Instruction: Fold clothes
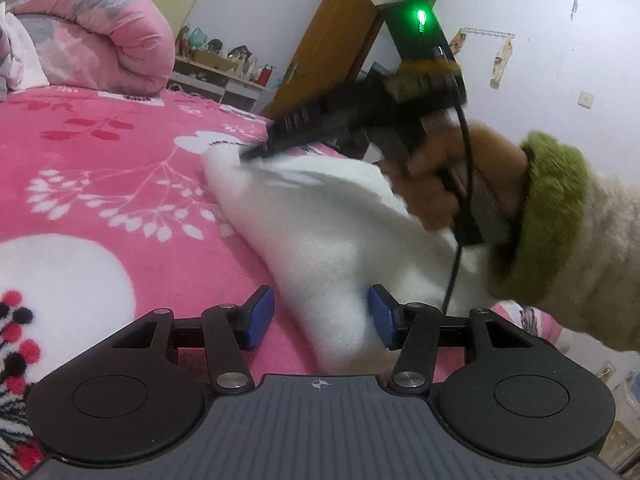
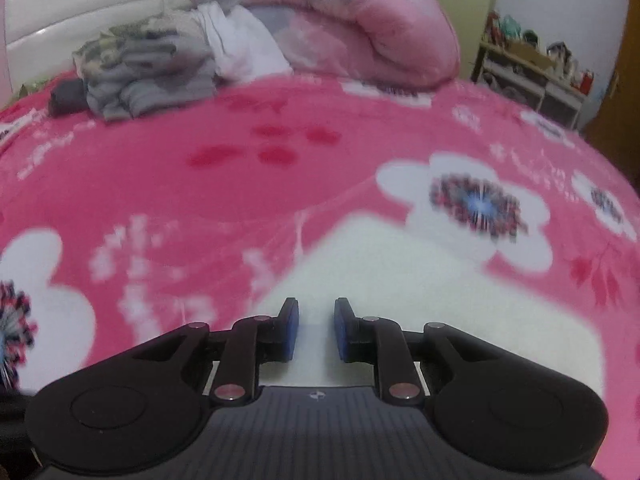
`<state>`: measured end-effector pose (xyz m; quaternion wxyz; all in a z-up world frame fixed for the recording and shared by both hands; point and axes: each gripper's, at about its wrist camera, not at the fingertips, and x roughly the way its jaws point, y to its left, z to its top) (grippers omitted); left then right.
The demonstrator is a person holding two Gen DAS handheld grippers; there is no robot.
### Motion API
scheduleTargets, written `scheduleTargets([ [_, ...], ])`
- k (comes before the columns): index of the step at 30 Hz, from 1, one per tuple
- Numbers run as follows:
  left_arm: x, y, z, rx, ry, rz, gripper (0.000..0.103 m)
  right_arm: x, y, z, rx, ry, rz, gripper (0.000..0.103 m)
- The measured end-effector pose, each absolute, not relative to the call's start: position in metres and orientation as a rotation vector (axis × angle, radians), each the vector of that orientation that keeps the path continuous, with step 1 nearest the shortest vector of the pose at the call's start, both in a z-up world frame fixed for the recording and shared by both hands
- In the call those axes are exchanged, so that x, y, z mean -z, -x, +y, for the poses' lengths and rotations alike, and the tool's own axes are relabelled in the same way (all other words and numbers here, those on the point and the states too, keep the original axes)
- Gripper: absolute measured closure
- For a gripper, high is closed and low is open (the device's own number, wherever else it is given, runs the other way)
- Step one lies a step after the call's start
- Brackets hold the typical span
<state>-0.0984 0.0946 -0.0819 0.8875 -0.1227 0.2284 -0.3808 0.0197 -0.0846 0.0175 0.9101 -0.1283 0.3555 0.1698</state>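
Note:
A white fleece garment (image 1: 320, 220) lies on the pink flowered blanket (image 1: 100, 152). My left gripper (image 1: 321, 318) stands open low over its near end. Its right pad touches the cloth and its left pad is clear of it. A hand with a green cuff (image 1: 552, 216) holds my right gripper (image 1: 250, 152), blurred, at the garment's far corner. In the right wrist view the right gripper (image 2: 317, 330) has its blue pads close together with a strip of the white garment (image 2: 400, 280) between them, so it looks shut on it.
A rolled pink and grey quilt (image 2: 340, 28) and a pile of grey and white clothes (image 2: 148, 72) lie by the headboard (image 2: 80, 8). A cluttered shelf (image 2: 532, 68) and a wooden door (image 1: 328, 40) stand beyond the bed's far side.

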Motion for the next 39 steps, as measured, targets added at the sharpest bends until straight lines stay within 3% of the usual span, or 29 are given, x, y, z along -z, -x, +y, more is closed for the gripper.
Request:
scheduleTargets([
  [3,0.081,0.100,0.093,0.793,0.240,0.472,0.050,-0.017,-0.031,-0.082,-0.337,0.253,0.674,0.082],
  [7,0.081,0.098,0.092,0.790,0.241,0.472,0.049,0.020,-0.047,-0.078,-0.334,0.301,0.789,0.082],
  [11,0.082,0.098,0.095,0.791,0.248,0.477,0.049,0.008,-0.055,-0.069,-0.361,0.383,0.800,0.082],
  [16,0.079,0.099,0.092,0.772,0.218,0.482,0.049,0.002,-0.087,-0.075,-0.315,0.260,0.716,0.081],
  [18,0.077,0.098,0.091,0.767,0.218,0.478,0.049,0.030,-0.112,-0.079,-0.309,0.221,0.840,0.081],
  [23,0.075,0.103,0.088,0.755,0.183,0.472,0.048,0.016,-0.097,-0.074,-0.299,0.285,0.787,0.079],
  [28,0.074,0.103,0.088,0.752,0.171,0.476,0.046,-0.026,-0.043,-0.121,-0.222,0.118,0.643,0.076],
  [34,0.073,0.100,0.084,0.758,0.156,0.490,0.041,0.015,-0.049,-0.189,-0.063,0.056,0.779,0.074],
  [39,0.056,0.111,0.081,0.718,0.061,0.471,0.041,0.013,-0.053,-0.186,-0.067,0.070,0.761,0.073],
])
